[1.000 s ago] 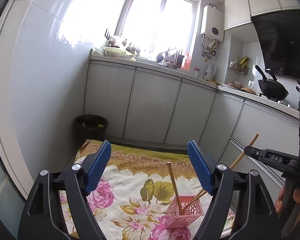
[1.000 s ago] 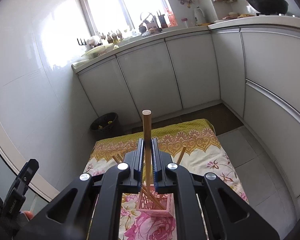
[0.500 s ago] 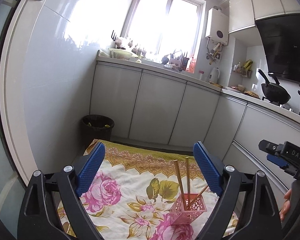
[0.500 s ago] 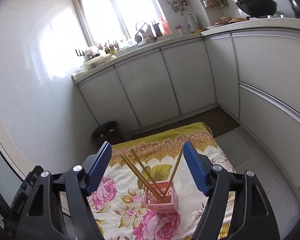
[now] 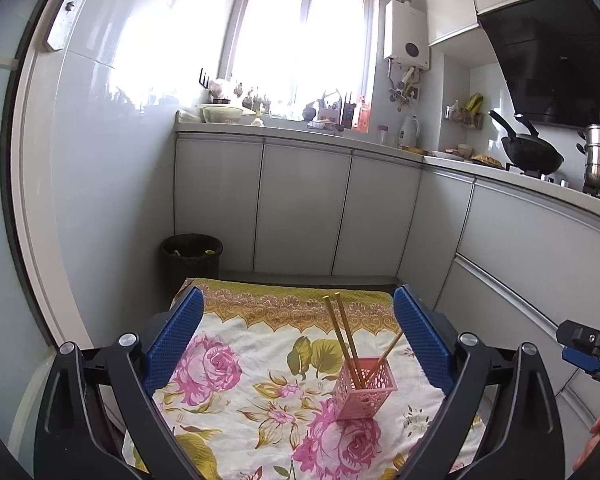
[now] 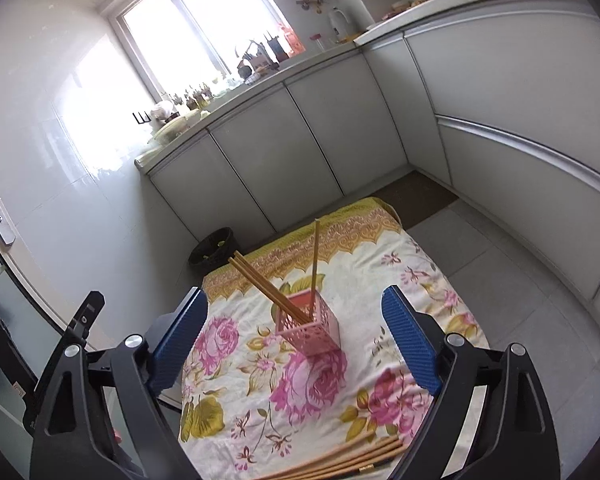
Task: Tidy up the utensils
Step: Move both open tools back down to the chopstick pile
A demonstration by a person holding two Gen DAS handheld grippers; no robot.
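A pink lattice holder point(image 5: 364, 388) point(image 6: 310, 322) stands upright on the floral cloth point(image 5: 240, 360). Three wooden chopsticks point(image 5: 342, 332) point(image 6: 260, 280) lean inside it. Several more chopsticks point(image 6: 348, 460) lie loose on the cloth's near edge, under my right gripper. My left gripper point(image 5: 298, 320) is held back from the holder, jaws still opening, pads touching nothing. My right gripper point(image 6: 296, 320) is also back from the holder, jaws still opening and empty. Part of the right gripper's body point(image 5: 584, 352) shows at the right edge of the left wrist view.
A black waste bin point(image 5: 192, 252) point(image 6: 214, 246) stands past the cloth's far left corner. White cabinets point(image 5: 300, 208) run along the back and right. A wok point(image 5: 532, 156) and steel pot point(image 5: 598, 156) sit on the counter. Grey floor tiles point(image 6: 500, 264) lie to the right.
My right gripper has let go of the chopstick, which now stands in the holder, and has opened wide and drawn back. My left gripper has widened and pulled back too.
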